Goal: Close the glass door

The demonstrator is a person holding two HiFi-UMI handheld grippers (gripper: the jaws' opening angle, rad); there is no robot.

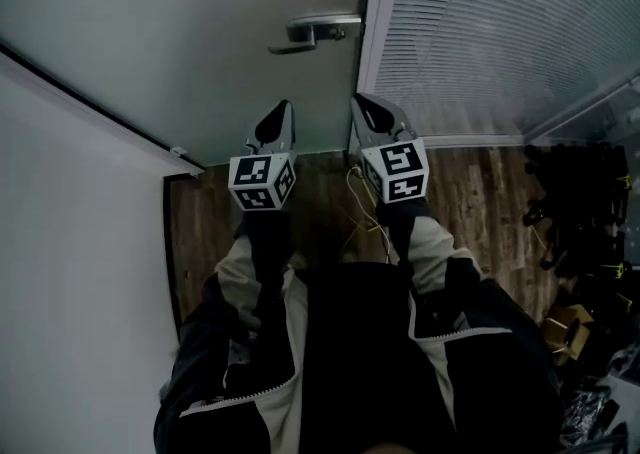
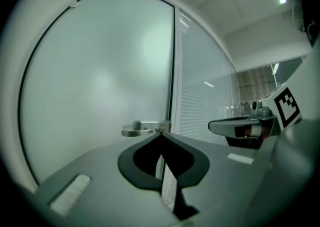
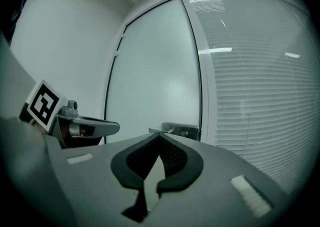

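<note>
The frosted glass door (image 1: 180, 32) fills the upper left of the head view, and its edge lies along the white frame (image 1: 378, 32). Its metal lever handle (image 1: 315, 32) sticks out near that edge, also visible as the handle (image 2: 145, 128) and the handle (image 3: 177, 130). My left gripper (image 1: 284, 106) and right gripper (image 1: 358, 100) are held side by side, pointing at the door a short way below the handle and touching nothing. Both sets of jaws meet at the tips with nothing between them: left gripper (image 2: 159, 131), right gripper (image 3: 159, 133).
A glass panel with white blinds (image 1: 500, 32) stands right of the frame. A white wall (image 1: 70, 272) runs along the left. On the wooden floor (image 1: 480, 202) lie a yellow cable (image 1: 360, 212) and dark clutter (image 1: 580, 212) at the right.
</note>
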